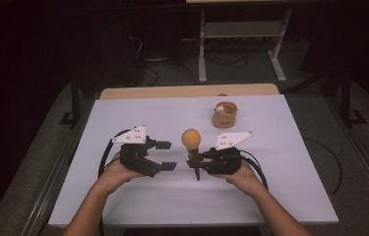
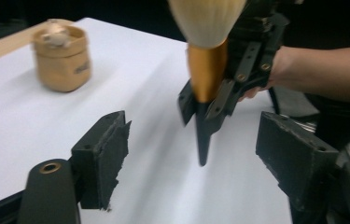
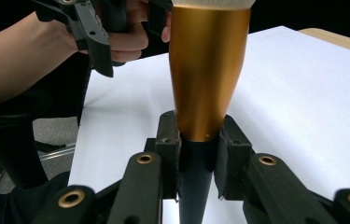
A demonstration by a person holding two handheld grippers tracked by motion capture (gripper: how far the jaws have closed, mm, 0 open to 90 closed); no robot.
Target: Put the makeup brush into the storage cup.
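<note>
Left gripper: the left gripper (image 1: 165, 156) sits at the near left of the white table (image 1: 123, 196), held by a hand (image 1: 115, 172), its jaws spread wide with nothing between them; in its own view the pads (image 2: 102, 154) stand well apart.
Brush: a makeup brush (image 1: 191, 142) stands upright just right of the left gripper, near the table's middle. Its long axis is vertical, with the round bristle head at the top, the gold collar (image 3: 207, 74) below it and the black pointed handle (image 2: 203, 140) aiming down at the table.
Right gripper: the right gripper (image 1: 195, 164) is clamped on the brush handle just under the collar, one jaw on each side.
Jar: a small tan jar (image 1: 224, 114) stands at the far right, well apart from both grippers.
</note>
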